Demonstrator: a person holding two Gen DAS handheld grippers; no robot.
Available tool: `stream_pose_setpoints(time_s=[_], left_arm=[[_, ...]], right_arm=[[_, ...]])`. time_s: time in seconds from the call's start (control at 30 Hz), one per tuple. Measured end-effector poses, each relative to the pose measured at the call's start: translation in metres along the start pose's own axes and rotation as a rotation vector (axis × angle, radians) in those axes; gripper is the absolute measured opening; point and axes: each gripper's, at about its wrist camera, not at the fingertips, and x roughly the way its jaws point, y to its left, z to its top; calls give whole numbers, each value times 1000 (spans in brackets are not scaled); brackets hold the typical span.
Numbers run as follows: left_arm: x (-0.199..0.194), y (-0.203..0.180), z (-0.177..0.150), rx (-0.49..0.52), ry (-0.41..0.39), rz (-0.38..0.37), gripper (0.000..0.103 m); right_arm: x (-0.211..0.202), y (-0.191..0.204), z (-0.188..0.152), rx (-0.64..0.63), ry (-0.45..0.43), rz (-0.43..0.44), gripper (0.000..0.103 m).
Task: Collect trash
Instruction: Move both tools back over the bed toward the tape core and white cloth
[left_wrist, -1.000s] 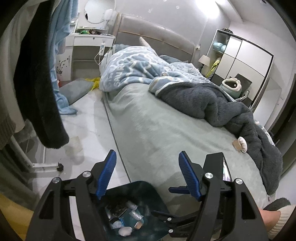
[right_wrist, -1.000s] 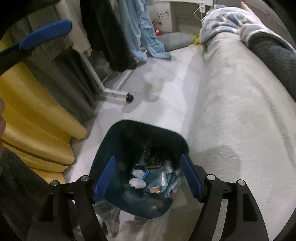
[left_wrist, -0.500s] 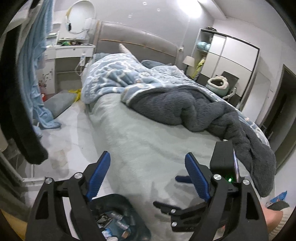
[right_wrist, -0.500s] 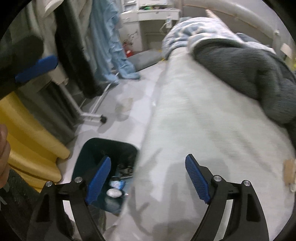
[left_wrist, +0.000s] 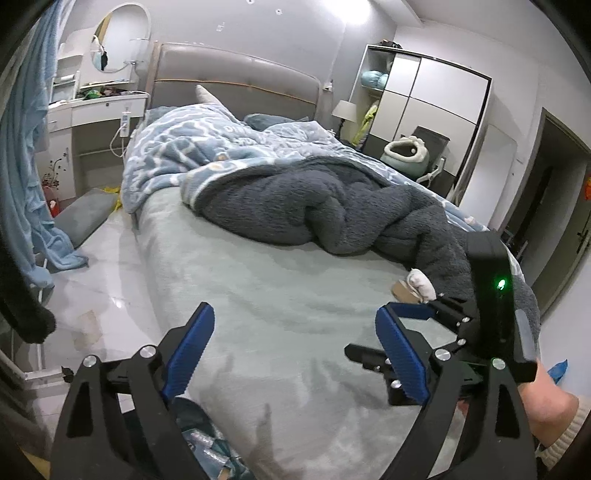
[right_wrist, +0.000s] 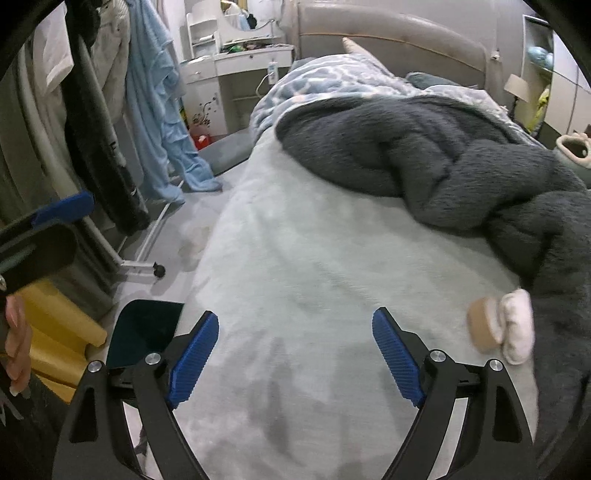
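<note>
A white crumpled wad and a brown roll lie together on the pale green bed sheet, against the dark blanket's edge; the left wrist view shows the same wad and roll. My right gripper hovers over bare sheet, left of and short of them. Its jaws are opening, with nothing between them. My left gripper is also above the sheet, its jaws opening and empty. The dark teal trash bin stands on the floor beside the bed, and its contents show under the left gripper.
A dark grey fleece blanket and a blue patterned quilt cover the far half of the bed. A wheeled clothes rack with hanging garments stands on the floor at left. Yellow fabric lies near the bin.
Both views have swung up and right, from the bin to the bed. Both grippers' jaws stand wider. The bin has slid to the lower left, and the wad and roll now show in the right wrist view.
</note>
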Motion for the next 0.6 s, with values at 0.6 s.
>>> stream_pose_setpoints(time_s=[0.6], left_arm=[[71,-63,5,172,95,-81,90]], right_arm=[[-35,-123,0,88,-77,-69,88]])
